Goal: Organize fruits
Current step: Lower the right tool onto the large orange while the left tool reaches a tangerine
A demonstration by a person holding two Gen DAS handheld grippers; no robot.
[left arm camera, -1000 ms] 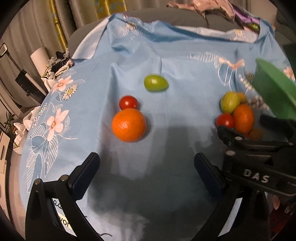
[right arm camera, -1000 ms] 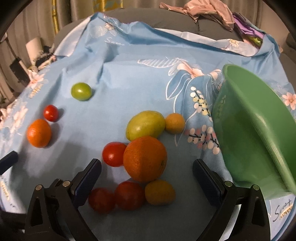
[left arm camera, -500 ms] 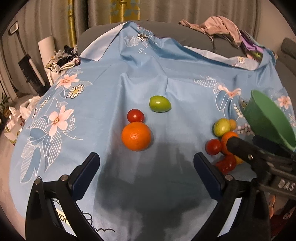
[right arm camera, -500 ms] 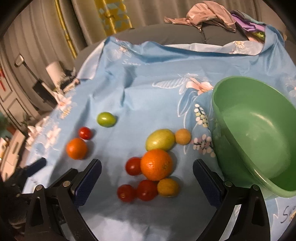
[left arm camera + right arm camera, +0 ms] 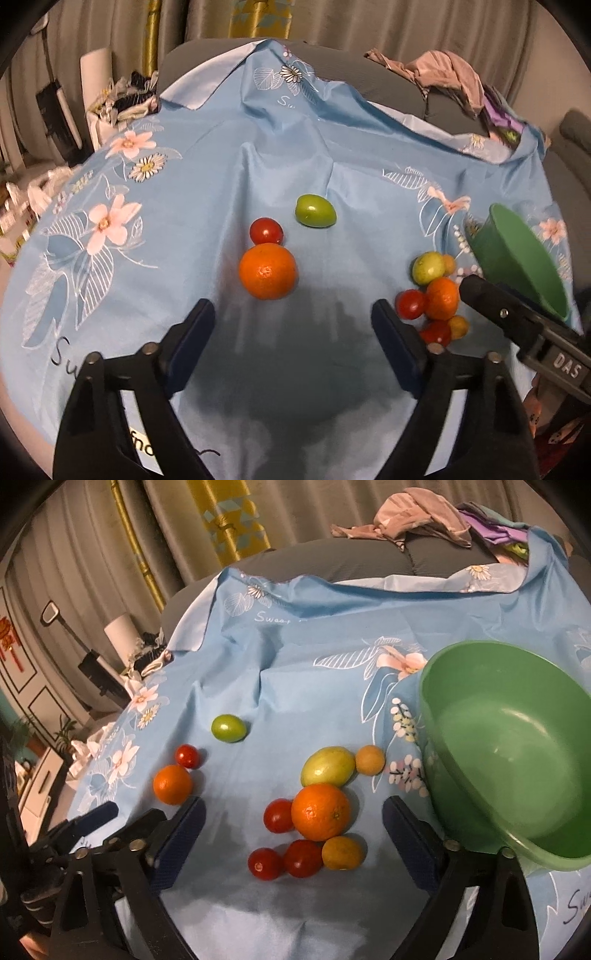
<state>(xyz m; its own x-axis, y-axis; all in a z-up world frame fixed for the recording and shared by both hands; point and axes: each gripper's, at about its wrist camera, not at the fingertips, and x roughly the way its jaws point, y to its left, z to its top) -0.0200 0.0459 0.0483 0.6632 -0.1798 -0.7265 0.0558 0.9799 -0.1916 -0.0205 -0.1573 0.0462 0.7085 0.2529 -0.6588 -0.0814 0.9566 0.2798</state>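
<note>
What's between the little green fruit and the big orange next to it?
A small red tomato lies between the green fruit and the orange, against the orange. The left wrist view shows it best.

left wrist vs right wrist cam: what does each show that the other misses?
Left wrist only: the right gripper from the side. Right wrist only: the green plastic bowl's empty inside, and all three red tomatoes plus two small yellow-orange fruits in the near cluster. Both: the big orange, the green oval fruit, the blue floral cloth.
</note>
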